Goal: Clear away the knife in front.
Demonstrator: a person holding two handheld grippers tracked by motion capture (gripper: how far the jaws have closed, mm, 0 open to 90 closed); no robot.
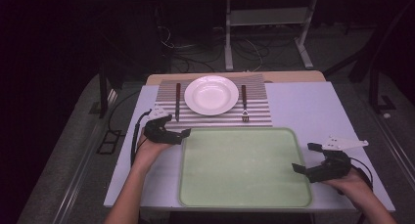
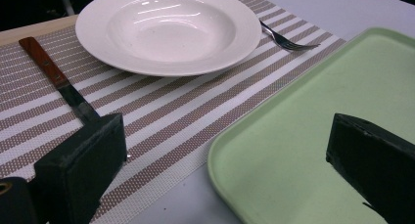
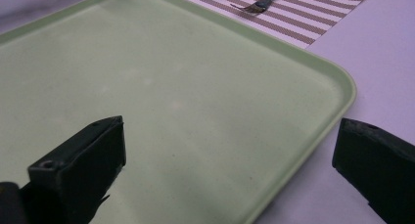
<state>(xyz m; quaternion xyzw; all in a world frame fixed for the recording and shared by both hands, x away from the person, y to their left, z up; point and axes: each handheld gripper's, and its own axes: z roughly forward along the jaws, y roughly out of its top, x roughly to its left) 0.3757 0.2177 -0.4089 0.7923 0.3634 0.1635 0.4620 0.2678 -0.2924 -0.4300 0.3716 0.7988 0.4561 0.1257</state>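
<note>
A pale surface (image 1: pixel 303 106) carries a light green tray (image 1: pixel 244 166) on its near half, with nothing lying in it, and a brown-and-white striped placemat (image 1: pixel 215 117) just beyond the tray's far edge. On the placemat sits a white deep-rimmed plate (image 1: pixel 211 95), empty; a knife with a reddish wooden handle (image 1: pixel 177 101) lies to its left, and a fork with a brown handle (image 1: pixel 244 103) lies to its right with its tines toward the tray. The left hand-held gripper (image 1: pixel 172 125) hovers at the tray's far left corner, its jaws spread wide with nothing between them; in the left gripper view one jaw stands over the placemat just beside the knife blade (image 2: pixel 73 96) and the other over the tray's green floor (image 2: pixel 313 116), so the tray's corner rim lies between them. The right hand-held gripper (image 1: pixel 307 158) is at the tray's right edge, near its middle, also wide open and holding nothing; in the right gripper view one jaw hangs over the tray (image 3: pixel 195 101) and the other over the bare surface (image 3: pixel 372 53) outside the rim. Whether either jaw touches the tray cannot be told. The person's forearms come in from the near edge of the surface, one at each side of the tray.
</note>
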